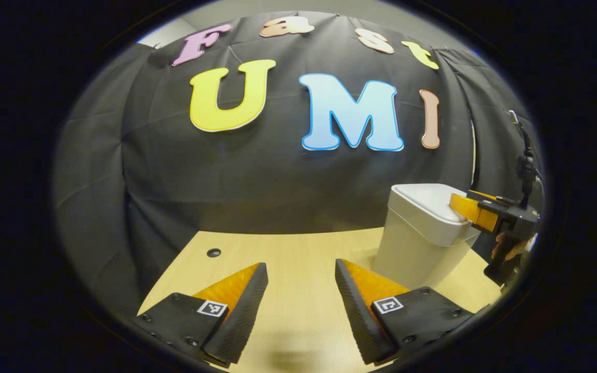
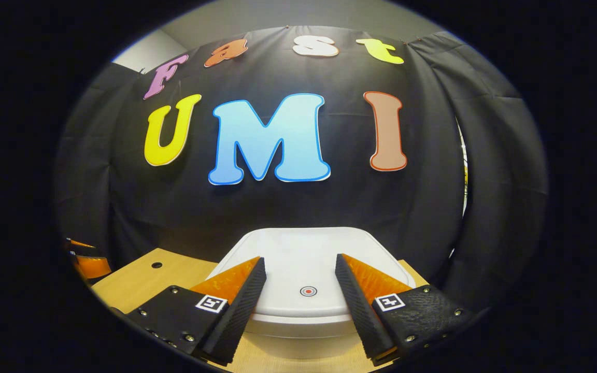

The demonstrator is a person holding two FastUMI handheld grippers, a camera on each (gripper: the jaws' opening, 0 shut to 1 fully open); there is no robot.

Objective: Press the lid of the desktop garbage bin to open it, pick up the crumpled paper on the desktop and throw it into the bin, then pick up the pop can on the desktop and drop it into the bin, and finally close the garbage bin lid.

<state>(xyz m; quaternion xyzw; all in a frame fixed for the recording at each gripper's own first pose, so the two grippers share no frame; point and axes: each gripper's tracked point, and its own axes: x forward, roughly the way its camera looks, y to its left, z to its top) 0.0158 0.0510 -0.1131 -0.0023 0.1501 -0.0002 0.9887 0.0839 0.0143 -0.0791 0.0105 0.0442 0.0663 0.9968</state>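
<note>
Black cloth wall behind, draped in soft folds; pale wood-grain table [image 1: 298,259] in front, with one small round dark hole [image 1: 214,253] toward its far left.

One bin [image 1: 412,248] on the right side of the table, near the wall: whitish plastic, rounded corners, tapering a little toward the base. Lid [image 2: 303,259] down and flat, smooth, with a raised rim and one small round red-ringed button [image 2: 308,291] near its front edge.

Left gripper [image 1: 301,282] low over bare table left of the bin, jaws wide apart, nothing between them. Two wedge-shaped fingers with ribbed inner faces, one small square marker on each base.

Right gripper [image 2: 301,282] just above the lid's near edge, jaws spread wide, the button showing in the gap between the two fingers; holding nothing. Contact with the lid hard to tell. Same gripper [image 1: 472,210] seen from the left gripper view at the bin's right side, its tip over the lid, part of a hand [image 1: 508,251] below it on the grip.

Nothing standing between either gripper and the bin.
</note>
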